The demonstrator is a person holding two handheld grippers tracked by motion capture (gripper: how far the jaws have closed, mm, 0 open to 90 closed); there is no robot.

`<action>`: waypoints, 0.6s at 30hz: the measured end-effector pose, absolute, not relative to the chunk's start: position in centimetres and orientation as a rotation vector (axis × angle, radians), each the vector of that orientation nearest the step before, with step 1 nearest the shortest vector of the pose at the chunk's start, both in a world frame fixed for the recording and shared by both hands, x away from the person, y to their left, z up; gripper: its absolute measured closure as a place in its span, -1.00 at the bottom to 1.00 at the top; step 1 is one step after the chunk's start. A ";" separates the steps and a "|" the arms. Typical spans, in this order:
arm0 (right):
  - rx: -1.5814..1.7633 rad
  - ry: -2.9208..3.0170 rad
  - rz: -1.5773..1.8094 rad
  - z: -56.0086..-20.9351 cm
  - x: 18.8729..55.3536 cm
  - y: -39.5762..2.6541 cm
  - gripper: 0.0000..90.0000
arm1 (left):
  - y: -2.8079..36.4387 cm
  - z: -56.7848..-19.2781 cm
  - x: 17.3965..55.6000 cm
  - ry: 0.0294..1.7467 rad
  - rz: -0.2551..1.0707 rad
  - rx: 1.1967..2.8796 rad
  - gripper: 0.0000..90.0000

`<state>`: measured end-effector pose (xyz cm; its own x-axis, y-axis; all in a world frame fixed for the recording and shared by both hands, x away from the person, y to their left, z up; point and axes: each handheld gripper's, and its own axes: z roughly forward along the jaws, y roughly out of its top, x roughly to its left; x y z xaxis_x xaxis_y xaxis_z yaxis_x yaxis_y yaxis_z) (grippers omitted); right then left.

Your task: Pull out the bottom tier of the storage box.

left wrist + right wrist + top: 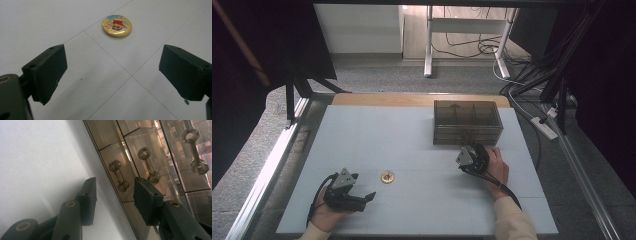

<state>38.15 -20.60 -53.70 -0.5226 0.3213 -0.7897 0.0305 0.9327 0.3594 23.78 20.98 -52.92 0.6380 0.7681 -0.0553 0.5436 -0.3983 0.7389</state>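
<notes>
Pale tabletop point(377, 135) carries a drawer box point(467, 122); well left of it lies a badge point(387, 176). Right tool point(473, 159), half open and empty, straddles a drawer handle point(119, 179) and could slip off. Left tool point(354, 196), wide and empty, faces the badge.

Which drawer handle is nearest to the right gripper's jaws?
The lowest drawer handle of the brown drawer box; the right gripper frames it, the others sit higher.

Cables point(472, 47) and desk legs point(428, 45) behind.
</notes>
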 end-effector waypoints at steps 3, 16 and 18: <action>0.252 2.100 0.373 -53.7 38.3 -20.6 0.19 | 21.0 -52.9 23.8 1.020 0.381 2.103 -0.82; 0.254 2.080 0.361 -53.9 38.5 -20.5 0.26 | 21.0 -52.9 23.8 1.021 0.383 2.104 -0.82; 0.247 2.079 0.350 -53.9 38.6 -20.4 0.27 | 21.0 -52.9 23.8 1.022 0.383 2.102 -0.82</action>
<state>38.60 -20.41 -53.92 -0.5038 0.3140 -0.8047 0.0328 0.9379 0.3454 23.77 21.03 -52.90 0.6357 0.7700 -0.0549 0.5439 -0.3962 0.7397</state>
